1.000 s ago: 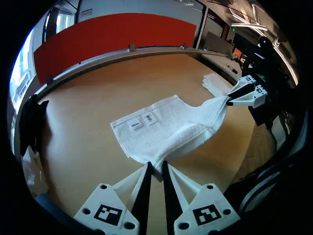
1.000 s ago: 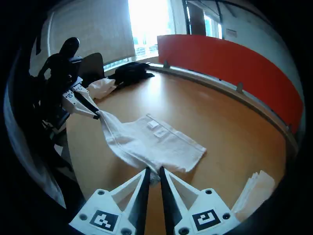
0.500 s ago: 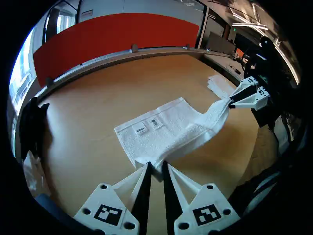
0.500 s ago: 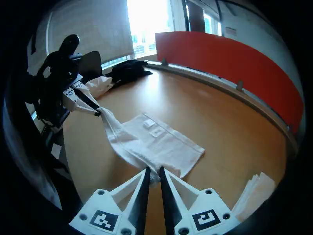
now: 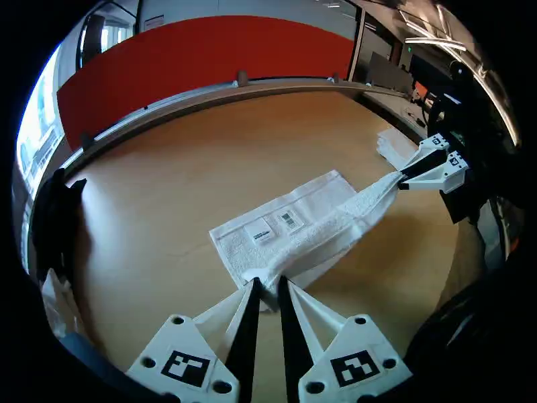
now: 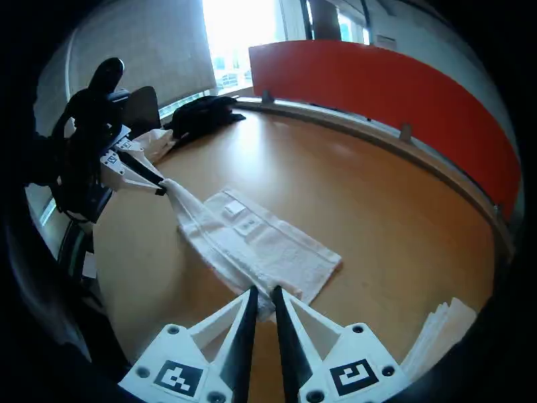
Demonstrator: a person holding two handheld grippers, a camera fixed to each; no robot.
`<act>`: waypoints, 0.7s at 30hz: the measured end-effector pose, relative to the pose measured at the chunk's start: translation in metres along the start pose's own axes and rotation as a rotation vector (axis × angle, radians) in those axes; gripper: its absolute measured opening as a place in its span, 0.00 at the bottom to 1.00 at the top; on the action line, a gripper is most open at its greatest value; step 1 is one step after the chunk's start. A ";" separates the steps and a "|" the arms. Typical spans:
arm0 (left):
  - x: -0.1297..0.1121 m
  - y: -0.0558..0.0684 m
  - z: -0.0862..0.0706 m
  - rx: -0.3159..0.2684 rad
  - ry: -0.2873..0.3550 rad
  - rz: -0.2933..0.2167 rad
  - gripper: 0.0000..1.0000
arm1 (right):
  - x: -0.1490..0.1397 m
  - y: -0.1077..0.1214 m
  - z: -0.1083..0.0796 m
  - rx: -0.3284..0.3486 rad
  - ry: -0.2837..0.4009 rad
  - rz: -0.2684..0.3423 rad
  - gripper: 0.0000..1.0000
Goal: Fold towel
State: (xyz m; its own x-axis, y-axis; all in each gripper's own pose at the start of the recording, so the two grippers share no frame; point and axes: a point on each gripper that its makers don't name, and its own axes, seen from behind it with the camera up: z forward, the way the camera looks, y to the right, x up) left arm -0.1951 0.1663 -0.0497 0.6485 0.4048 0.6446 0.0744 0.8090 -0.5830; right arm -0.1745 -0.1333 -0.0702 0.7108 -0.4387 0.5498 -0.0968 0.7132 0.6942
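At bottom centre of both views, left tool (image 5: 266,287) and right tool (image 6: 263,297) each pinch a corner of the towel (image 5: 302,225), so uneven pulling could slip one loose or skew the fold.

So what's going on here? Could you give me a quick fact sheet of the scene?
surface: wooden table
main item: white towel, far part flat, near edge lifted
left gripper: jaws shut on one near corner
right gripper: jaws shut on the other near corner
nearby: stack of folded towels, black bag
backdrop: red partition
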 end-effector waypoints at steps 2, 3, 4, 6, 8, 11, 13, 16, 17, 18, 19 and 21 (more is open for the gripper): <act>0.001 -0.004 0.005 0.007 -0.003 0.002 0.20 | 0.001 0.004 0.005 -0.003 -0.004 0.001 0.19; 0.002 -0.005 0.008 0.010 -0.005 0.004 0.20 | 0.001 0.006 0.007 -0.005 -0.006 0.001 0.19; 0.003 -0.007 0.010 0.014 -0.007 0.007 0.20 | 0.002 0.008 0.009 -0.008 -0.007 0.002 0.19; 0.004 -0.011 0.016 0.019 -0.010 0.012 0.20 | 0.004 0.013 0.013 -0.013 -0.010 0.003 0.19; 0.007 -0.015 0.021 0.024 -0.011 0.018 0.20 | 0.006 0.018 0.018 -0.019 -0.012 0.004 0.19; 0.009 -0.020 0.028 0.028 -0.015 0.024 0.20 | 0.008 0.024 0.022 -0.023 -0.013 0.009 0.19; 0.009 -0.023 0.031 0.030 -0.019 0.028 0.20 | 0.008 0.026 0.025 -0.023 -0.017 0.014 0.19; 0.010 -0.026 0.034 0.033 -0.023 0.034 0.20 | 0.008 0.028 0.027 -0.024 -0.022 0.019 0.19; 0.011 -0.026 0.035 0.034 -0.023 0.037 0.20 | 0.008 0.029 0.028 -0.024 -0.024 0.021 0.19; 0.010 -0.027 0.035 0.035 -0.025 0.038 0.20 | 0.007 0.029 0.029 -0.024 -0.026 0.022 0.19; 0.010 -0.027 0.036 0.035 -0.027 0.039 0.20 | 0.007 0.029 0.030 -0.025 -0.028 0.023 0.19; 0.009 -0.029 0.038 0.037 -0.031 0.041 0.20 | 0.005 0.030 0.032 -0.026 -0.032 0.026 0.19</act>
State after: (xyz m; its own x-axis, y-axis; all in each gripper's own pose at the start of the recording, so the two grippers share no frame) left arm -0.2203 0.1631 -0.0084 0.6263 0.4509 0.6360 0.0200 0.8062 -0.5913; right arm -0.1962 -0.1314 -0.0315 0.6853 -0.4371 0.5825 -0.0965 0.7383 0.6676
